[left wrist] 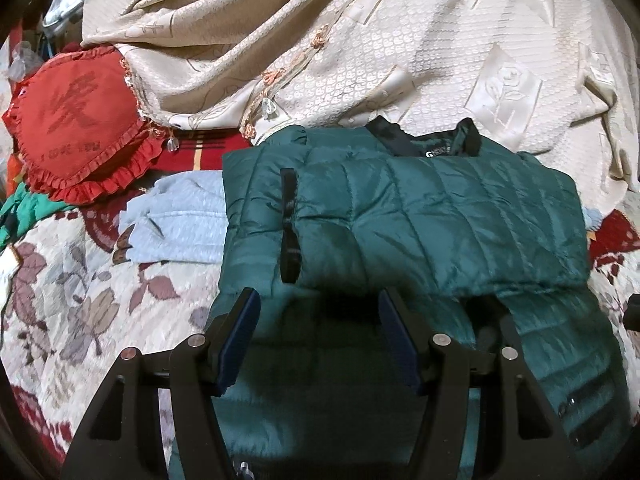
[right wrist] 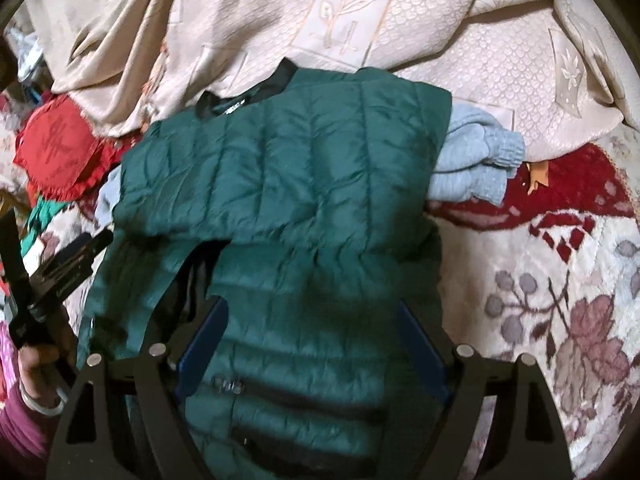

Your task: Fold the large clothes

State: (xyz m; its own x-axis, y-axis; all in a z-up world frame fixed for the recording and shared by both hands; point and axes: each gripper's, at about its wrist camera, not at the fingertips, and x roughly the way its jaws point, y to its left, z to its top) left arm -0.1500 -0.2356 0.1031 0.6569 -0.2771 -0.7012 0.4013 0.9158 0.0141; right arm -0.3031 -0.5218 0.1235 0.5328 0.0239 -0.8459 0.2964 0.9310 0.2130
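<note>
Jacket [left wrist: 400, 208]: soft, puffy, slick, light; centre frame, partly folded.
Hold: lower hem, bottom frame.
Left tool [left wrist: 318, 304]: spread, empty.
Right tool [right wrist: 312, 312]: spread, empty.

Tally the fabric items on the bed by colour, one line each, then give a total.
Green puffer jacket: 1
Light blue knit garment: 1
Red heart cushion: 1
Cream embossed bedspread: 1
Floral blanket: 1
Bright green cloth, at the left edge: 1
Total: 6
</note>
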